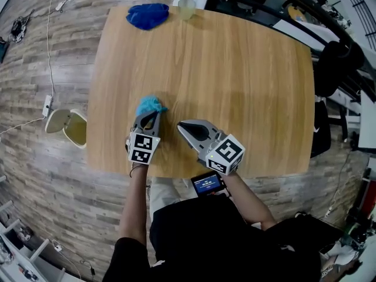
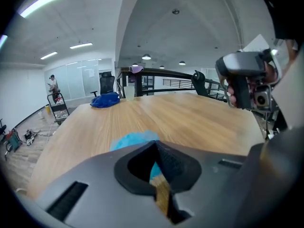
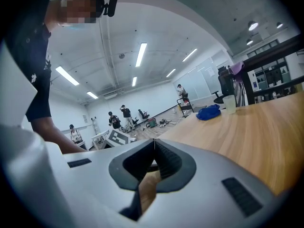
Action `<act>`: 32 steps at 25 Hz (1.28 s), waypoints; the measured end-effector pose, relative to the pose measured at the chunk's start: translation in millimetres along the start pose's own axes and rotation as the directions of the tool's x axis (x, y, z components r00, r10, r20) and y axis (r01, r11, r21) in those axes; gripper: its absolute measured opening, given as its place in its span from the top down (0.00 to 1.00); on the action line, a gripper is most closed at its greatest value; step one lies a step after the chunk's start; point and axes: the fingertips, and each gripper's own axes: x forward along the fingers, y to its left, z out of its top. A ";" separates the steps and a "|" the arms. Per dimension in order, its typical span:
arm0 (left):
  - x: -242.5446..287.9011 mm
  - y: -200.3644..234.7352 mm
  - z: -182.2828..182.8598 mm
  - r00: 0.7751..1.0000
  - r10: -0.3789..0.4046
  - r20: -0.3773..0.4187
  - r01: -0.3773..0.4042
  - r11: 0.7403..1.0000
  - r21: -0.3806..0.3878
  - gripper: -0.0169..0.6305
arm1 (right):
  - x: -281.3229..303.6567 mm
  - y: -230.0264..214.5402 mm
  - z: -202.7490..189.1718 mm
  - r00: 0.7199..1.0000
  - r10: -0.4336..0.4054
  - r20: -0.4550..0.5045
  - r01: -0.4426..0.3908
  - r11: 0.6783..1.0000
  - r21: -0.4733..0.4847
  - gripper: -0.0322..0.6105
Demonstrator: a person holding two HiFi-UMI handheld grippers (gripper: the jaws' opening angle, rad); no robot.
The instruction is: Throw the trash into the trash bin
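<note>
A small crumpled light-blue wad of trash lies on the wooden table near its front left. My left gripper is on the wad's near edge with its jaws together; in the left gripper view the tips meet over the blue wad, and blue shows in the gap behind them. My right gripper hovers just to the right, shut with nothing in it; its tips touch. A cream trash bin with its lid open stands on the floor left of the table.
A dark-blue crumpled cloth and a pale plastic cup sit at the table's far edge. Cables and a power strip lie on the floor by the bin. Black chairs stand to the right. People stand far across the room.
</note>
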 end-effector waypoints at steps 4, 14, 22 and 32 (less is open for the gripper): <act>-8.9 4.7 12.5 1.000 0.016 0.019 -0.016 1.000 -0.011 0.96 | 0.9 -2.3 2.8 1.000 -0.007 0.003 0.007 1.000 0.007 0.95; -45.6 24.4 11.1 0.993 0.116 -0.006 -0.117 0.993 -0.026 0.96 | 21.0 3.9 21.2 0.998 0.055 0.031 -0.054 0.998 -0.027 0.95; -120.8 81.7 -0.4 0.955 0.285 0.080 -0.275 0.954 -0.119 0.96 | 86.7 44.7 13.0 0.984 0.175 -0.041 -0.177 0.982 -0.066 0.95; -236.9 219.8 -78.8 0.900 0.427 0.081 -0.405 0.892 -0.202 0.96 | 232.7 148.0 -18.8 0.951 0.279 -0.137 -0.289 0.955 -0.061 0.95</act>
